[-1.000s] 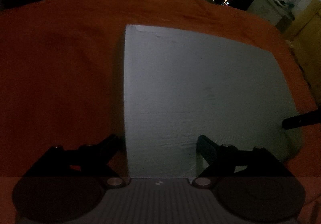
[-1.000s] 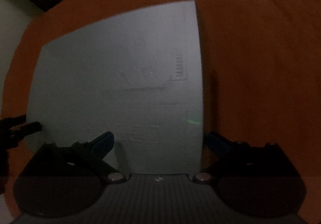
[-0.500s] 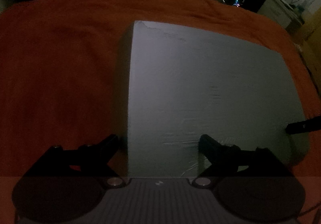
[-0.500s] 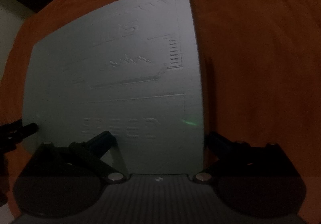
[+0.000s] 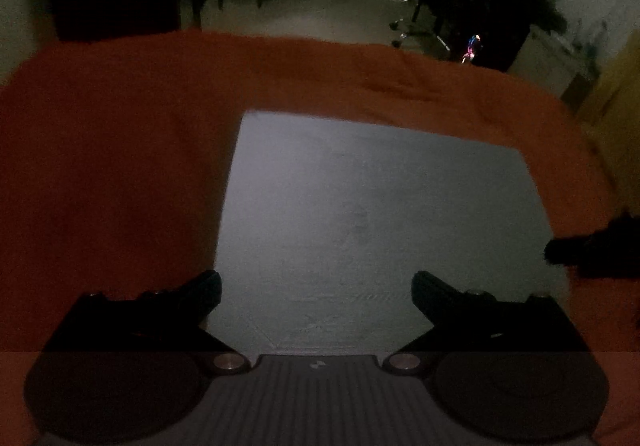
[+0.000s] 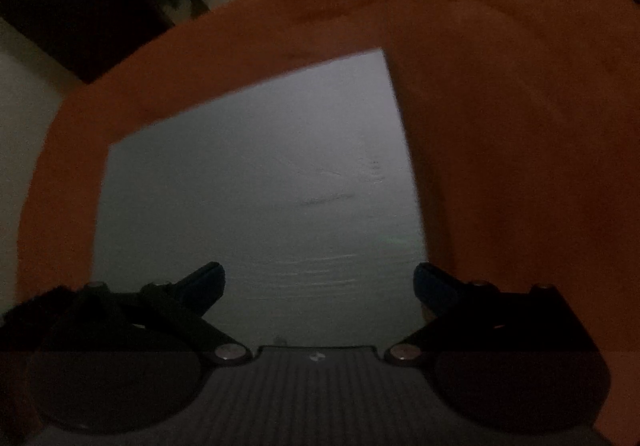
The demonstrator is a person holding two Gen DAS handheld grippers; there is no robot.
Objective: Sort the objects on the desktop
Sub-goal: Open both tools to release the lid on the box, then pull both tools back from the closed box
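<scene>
Both cameras have pulled up and back: the white board (image 5: 380,214) now lies farther ahead of the spread jaws of the left gripper (image 5: 316,288) and right gripper (image 6: 318,280), more orange cloth (image 5: 112,166) shows beyond it, its embossed lettering blurred.

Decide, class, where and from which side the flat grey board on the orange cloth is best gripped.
Probably the near edge of the grey board. It lies flat on the orange cloth, so only its thin rim fits between the fingers; come in low from the near side.
</scene>
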